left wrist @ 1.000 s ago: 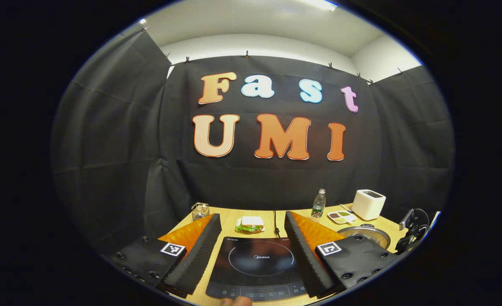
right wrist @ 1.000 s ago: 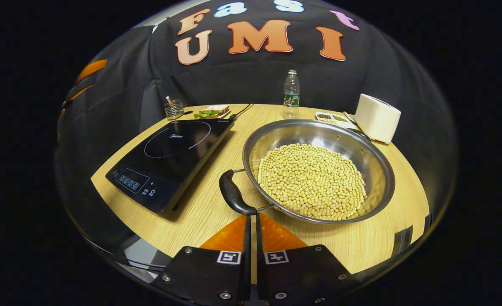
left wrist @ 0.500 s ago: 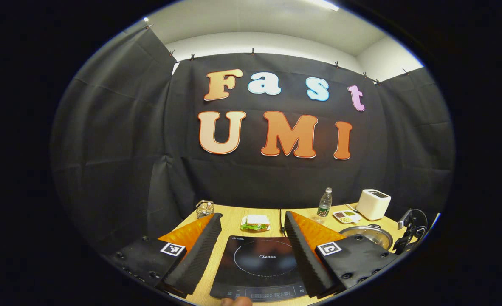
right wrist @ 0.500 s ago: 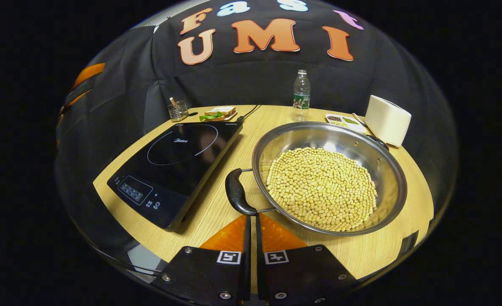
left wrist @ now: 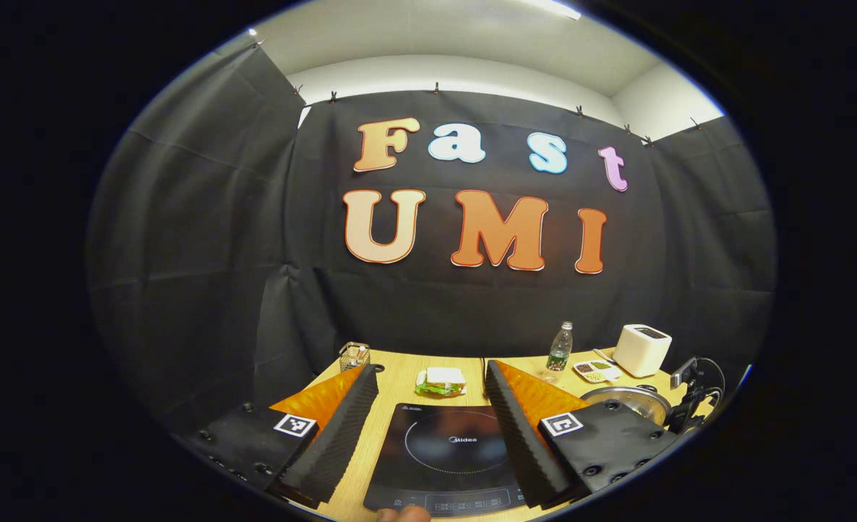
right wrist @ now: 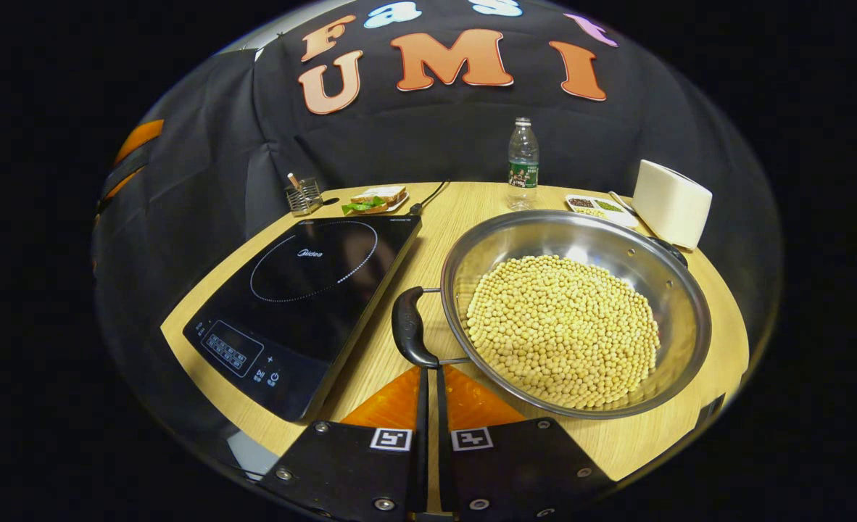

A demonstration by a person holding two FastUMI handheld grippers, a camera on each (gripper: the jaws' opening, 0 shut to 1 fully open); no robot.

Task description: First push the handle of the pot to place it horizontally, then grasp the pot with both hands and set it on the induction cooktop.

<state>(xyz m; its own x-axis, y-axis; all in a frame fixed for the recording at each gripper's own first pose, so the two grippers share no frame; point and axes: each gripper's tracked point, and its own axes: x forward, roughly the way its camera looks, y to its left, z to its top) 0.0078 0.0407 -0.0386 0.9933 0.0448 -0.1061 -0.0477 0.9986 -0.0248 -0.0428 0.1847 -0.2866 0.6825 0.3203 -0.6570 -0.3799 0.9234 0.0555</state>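
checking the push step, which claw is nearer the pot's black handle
Right. The right claw sits shut at the near handle; the left claw hangs open over the induction cooktop.

You get bright overhead light from a ceiling strip (left wrist: 544, 7), mild glare on the pot (right wrist: 679, 304) wall, sharp focus, heavy fisheye bending toward tabletop (right wrist: 465, 199) edges.
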